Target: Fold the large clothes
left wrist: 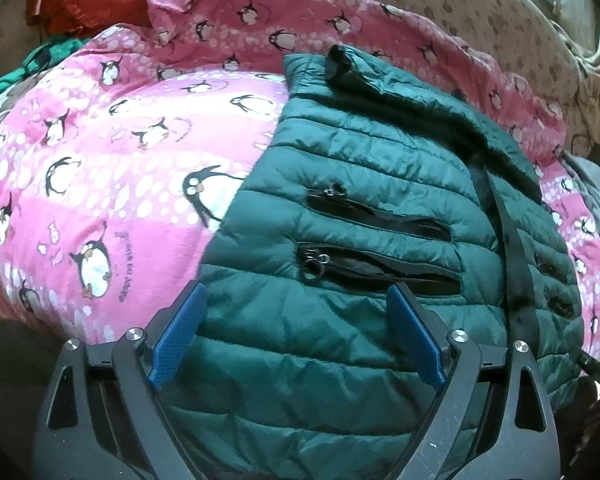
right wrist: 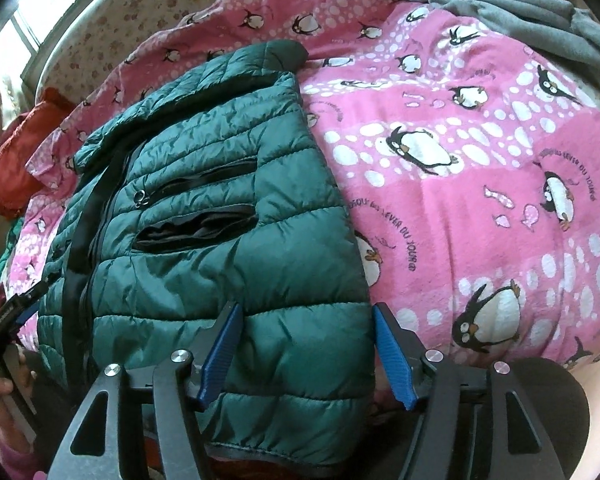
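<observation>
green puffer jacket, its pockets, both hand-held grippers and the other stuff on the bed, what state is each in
green puffer jacket: lying flat on the blanket, sleeve folded across
pocket zips: both open
left hand-held gripper: open over the jacket hem
right hand-held gripper: open, straddling the jacket's side edge
penguin blanket: spread out
grey garment: crumpled

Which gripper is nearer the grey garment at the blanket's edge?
Right. The right gripper straddles the jacket's edge on the side where the grey garment lies. The left gripper sits at the jacket's opposite side.
</observation>
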Tool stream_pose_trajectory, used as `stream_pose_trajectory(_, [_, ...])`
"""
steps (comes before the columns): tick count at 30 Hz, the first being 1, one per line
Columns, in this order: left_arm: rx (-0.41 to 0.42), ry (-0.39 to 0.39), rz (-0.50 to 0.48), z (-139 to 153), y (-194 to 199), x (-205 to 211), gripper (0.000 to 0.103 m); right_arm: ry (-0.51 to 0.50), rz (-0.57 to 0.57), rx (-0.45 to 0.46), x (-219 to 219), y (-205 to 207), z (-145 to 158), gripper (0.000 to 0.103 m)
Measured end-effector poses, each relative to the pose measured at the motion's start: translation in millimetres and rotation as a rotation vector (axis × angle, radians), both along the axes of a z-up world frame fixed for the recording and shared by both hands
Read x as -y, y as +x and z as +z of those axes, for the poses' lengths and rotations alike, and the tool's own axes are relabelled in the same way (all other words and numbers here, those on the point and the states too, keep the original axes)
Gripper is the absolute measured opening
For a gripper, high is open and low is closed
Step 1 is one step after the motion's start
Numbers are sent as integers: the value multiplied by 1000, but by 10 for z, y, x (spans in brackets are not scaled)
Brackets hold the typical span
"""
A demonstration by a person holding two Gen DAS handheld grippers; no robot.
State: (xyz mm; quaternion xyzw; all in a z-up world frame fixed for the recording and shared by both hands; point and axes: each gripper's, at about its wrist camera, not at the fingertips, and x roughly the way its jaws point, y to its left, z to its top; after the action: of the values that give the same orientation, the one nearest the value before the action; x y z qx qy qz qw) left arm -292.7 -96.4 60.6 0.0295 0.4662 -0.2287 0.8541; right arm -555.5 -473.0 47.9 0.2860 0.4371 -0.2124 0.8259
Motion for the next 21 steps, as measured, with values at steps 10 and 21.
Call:
stream_pose_trajectory(10, [-23,-23,67,-5,108,-243,91,-8,17,-10,64,103,-10,67])
stream_pose_trajectory(21, [-81,-50,71,-82,170,-341,91,37,30,-8,51,102,-61,69])
